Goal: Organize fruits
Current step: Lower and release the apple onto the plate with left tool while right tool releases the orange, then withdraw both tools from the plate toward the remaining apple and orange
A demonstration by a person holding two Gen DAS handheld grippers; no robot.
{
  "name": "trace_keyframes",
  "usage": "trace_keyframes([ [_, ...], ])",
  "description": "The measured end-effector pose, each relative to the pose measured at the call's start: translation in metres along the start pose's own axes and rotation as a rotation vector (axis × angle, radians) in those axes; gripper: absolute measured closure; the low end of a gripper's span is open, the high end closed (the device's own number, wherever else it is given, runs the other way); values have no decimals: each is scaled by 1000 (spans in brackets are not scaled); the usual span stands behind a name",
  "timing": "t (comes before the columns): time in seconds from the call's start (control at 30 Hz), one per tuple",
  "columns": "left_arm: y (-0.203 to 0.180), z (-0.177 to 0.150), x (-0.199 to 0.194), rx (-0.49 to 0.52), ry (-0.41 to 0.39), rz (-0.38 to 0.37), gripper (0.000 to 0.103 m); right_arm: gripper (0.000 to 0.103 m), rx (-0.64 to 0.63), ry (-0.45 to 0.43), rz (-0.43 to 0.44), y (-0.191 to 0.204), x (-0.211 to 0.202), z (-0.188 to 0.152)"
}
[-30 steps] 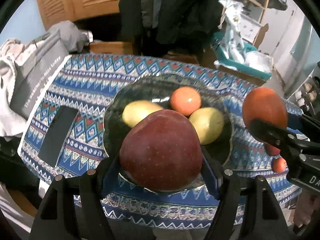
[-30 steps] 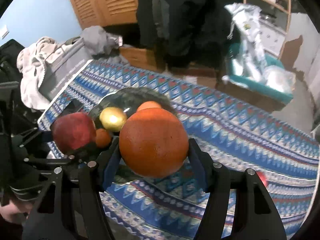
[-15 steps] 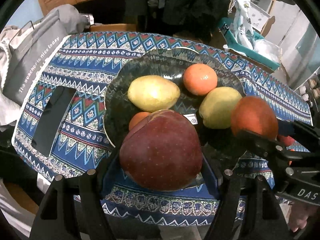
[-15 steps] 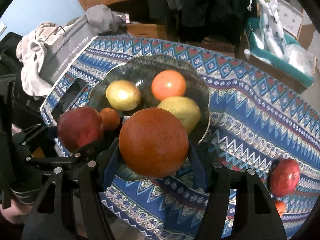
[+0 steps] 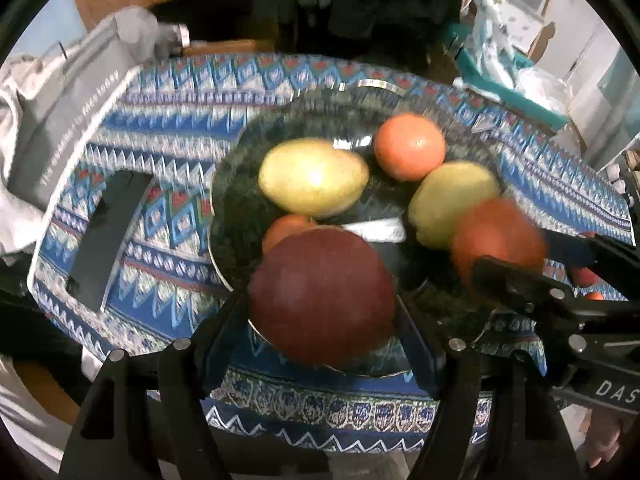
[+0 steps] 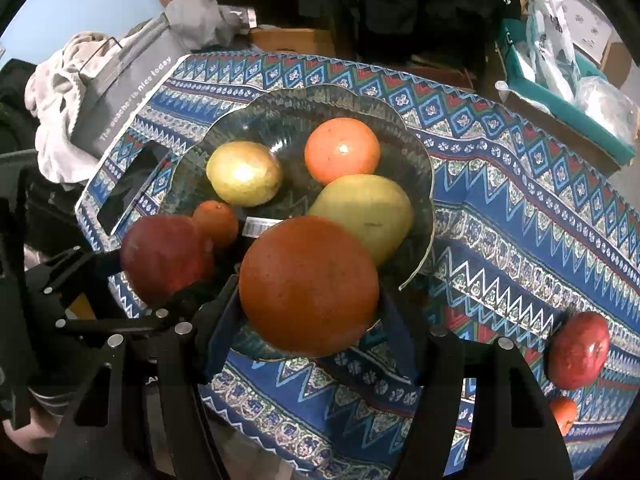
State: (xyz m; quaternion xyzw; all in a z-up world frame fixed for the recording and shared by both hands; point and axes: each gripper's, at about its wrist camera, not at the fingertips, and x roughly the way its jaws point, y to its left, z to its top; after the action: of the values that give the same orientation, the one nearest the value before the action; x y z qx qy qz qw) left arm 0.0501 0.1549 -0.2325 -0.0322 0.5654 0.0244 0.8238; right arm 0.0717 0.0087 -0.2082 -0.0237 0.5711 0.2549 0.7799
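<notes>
A dark glass plate (image 5: pixel 372 84) (image 6: pixel 320 90) on the patterned cloth holds two yellow-green fruits (image 5: pixel 314 182) (image 5: pixel 452 200), an orange (image 5: pixel 410 146) and a small tangerine (image 5: pixel 286 228). My left gripper (image 5: pixel 320 304) (image 6: pixel 164 256) hangs over the plate's near rim. Its jaws are opening around a dark red apple (image 5: pixel 322 294), with slim gaps at the pads. My right gripper (image 6: pixel 310 288) (image 5: pixel 496 240) is beside it on the right. Its jaws are opening around a large orange (image 6: pixel 310 284). A second red apple (image 6: pixel 578 350) and a small orange (image 6: pixel 562 414) lie on the cloth at right.
A black phone (image 5: pixel 106 236) lies on the cloth left of the plate. A grey bag (image 5: pixel 68 120) and clothes sit at the far left corner. A teal tray (image 6: pixel 568 108) with plastic bags stands beyond the table at right. The table's near edge (image 5: pixel 320 436) runs just below the grippers.
Both grippers have come down over the near side of the plate and tipped more steeply. The apple now looks smaller between the left fingers, and the orange has blurred.
</notes>
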Motion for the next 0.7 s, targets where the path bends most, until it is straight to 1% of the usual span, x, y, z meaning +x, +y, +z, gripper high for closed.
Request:
trace_keyframes([
  [0.03, -2, 0, -3, 10, -13, 0, 22, 33, 0, -18, 11, 0, -4, 1],
  [0.13, -7, 1, -10, 36, -41, 34, 22, 33, 4, -58, 20, 1, -16, 6],
  [0.3, -6, 2, -20, 26, -58, 16, 22, 33, 16, -122, 7, 1, -42, 13],
  [0.4, -6, 5, -31, 14, -86, 6, 22, 33, 13, -158, -34, 0, -59, 15],
  [0.53, -7, 8, -46, 4, -122, -16, 22, 33, -5, -197, -117, -1, -78, 15],
  [0.7, -14, 12, -64, 14, -162, -38, 22, 33, -4, -241, -170, -5, -101, 11],
])
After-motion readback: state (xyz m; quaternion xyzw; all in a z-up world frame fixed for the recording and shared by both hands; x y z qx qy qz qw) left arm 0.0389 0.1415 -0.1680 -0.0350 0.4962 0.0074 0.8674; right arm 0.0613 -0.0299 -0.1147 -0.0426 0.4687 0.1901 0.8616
